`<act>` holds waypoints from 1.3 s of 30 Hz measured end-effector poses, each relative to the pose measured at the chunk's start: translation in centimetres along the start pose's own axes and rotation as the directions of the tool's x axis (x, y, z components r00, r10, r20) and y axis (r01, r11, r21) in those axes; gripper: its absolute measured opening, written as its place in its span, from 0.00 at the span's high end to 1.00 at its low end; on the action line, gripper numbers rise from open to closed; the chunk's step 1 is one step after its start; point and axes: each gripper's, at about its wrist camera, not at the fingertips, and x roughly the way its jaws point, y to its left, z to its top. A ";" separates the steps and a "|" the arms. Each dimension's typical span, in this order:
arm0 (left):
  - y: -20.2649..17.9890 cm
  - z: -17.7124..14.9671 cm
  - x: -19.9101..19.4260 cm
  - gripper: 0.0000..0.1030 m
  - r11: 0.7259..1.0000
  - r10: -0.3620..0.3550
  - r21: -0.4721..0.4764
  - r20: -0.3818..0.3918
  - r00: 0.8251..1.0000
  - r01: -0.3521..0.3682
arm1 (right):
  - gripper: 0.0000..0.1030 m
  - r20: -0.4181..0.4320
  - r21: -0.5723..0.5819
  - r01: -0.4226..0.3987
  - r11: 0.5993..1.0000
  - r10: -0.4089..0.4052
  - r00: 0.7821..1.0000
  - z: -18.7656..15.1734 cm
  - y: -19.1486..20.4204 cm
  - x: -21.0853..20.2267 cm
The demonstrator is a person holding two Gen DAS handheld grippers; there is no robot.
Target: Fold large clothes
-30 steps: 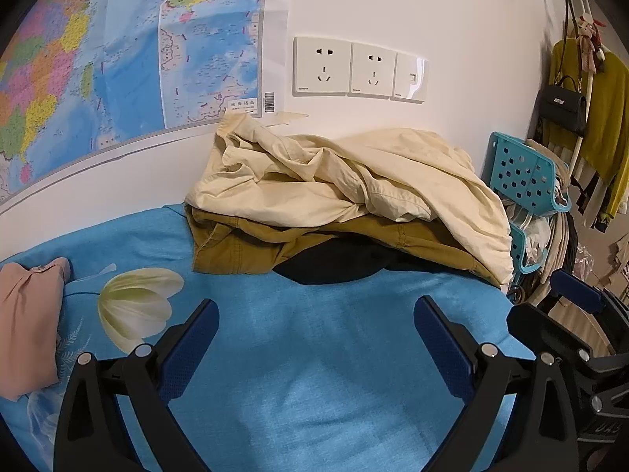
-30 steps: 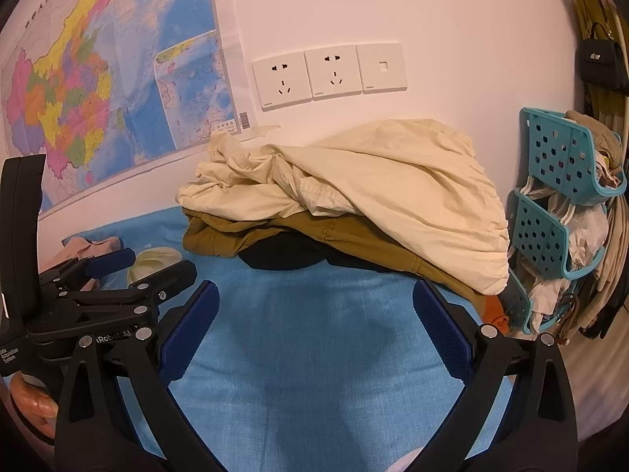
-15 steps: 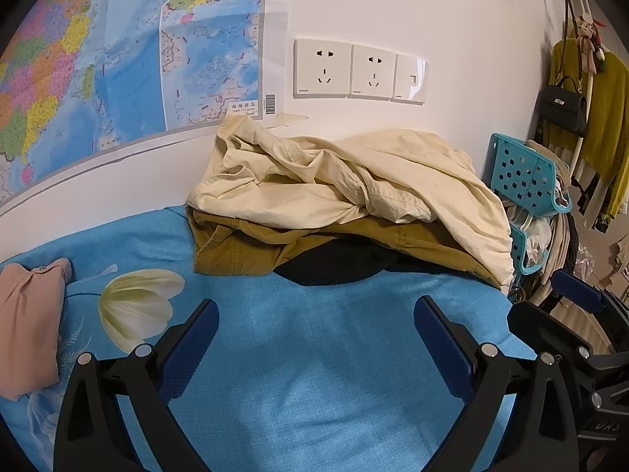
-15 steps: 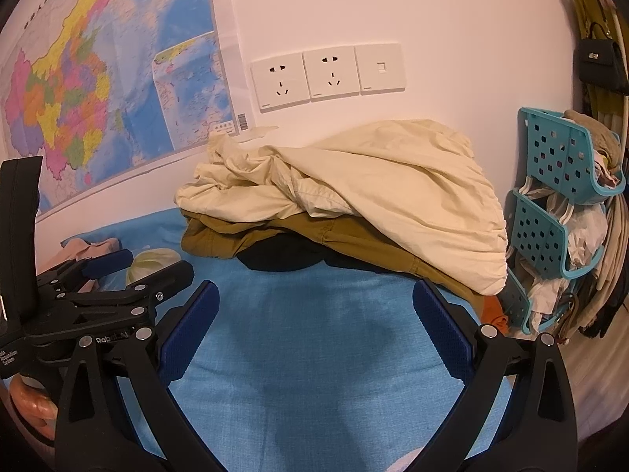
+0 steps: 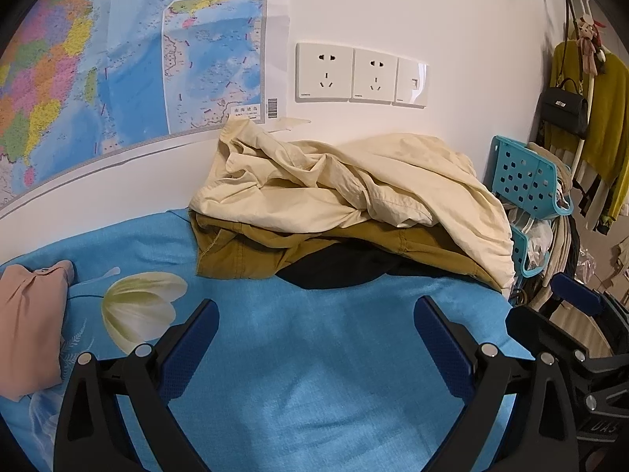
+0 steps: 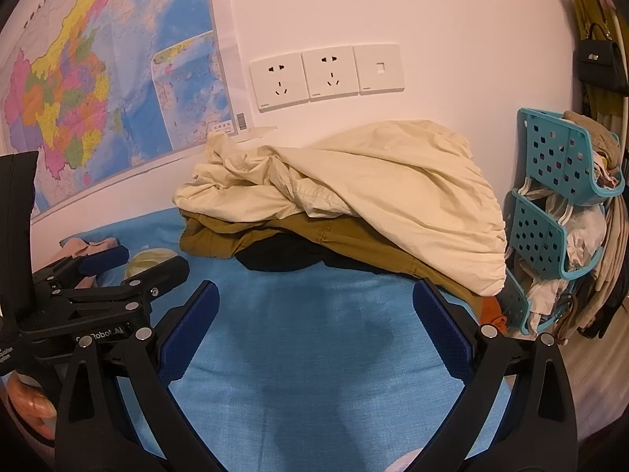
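A heap of clothes lies against the wall on the blue bed sheet [image 5: 314, 373]: a crumpled cream garment [image 5: 334, 192] [image 6: 373, 185] on top, a mustard-brown one [image 5: 243, 247] [image 6: 220, 236] under it, a black one [image 5: 338, 267] [image 6: 279, 255] at the bottom. My left gripper [image 5: 316, 310] hangs open over bare sheet, short of the heap, holding nothing. My right gripper [image 6: 316, 291] is open too, just before the black garment. In the right wrist view the left gripper's body [image 6: 98, 295] shows at left, with a hand [image 6: 27, 401] below it.
A folded pink garment [image 5: 27, 314] lies at the far left of the bed. Teal perforated baskets [image 6: 558, 204] stuffed with items stand right of the heap. A map [image 5: 98, 78] and wall sockets [image 5: 361, 74] hang behind. A black handbag [image 5: 564, 106] and yellow clothes hang at far right.
Both views have crept slightly nearer the heap. Both grippers stay open, and the clothes have not moved.
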 end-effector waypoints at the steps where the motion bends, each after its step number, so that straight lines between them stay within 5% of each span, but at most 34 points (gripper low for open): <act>1: 0.0 -0.1 -0.1 0.07 1.000 0.001 -0.001 0.003 1.000 -0.001 | 0.05 -0.001 0.001 -0.001 1.000 0.001 1.000 -0.1 0.0 0.0; 39: 0.2 0.4 1.6 0.07 1.000 0.009 -0.010 -0.026 1.000 -0.009 | 0.05 -0.016 -0.017 0.004 1.000 -0.005 1.000 0.3 -0.5 1.8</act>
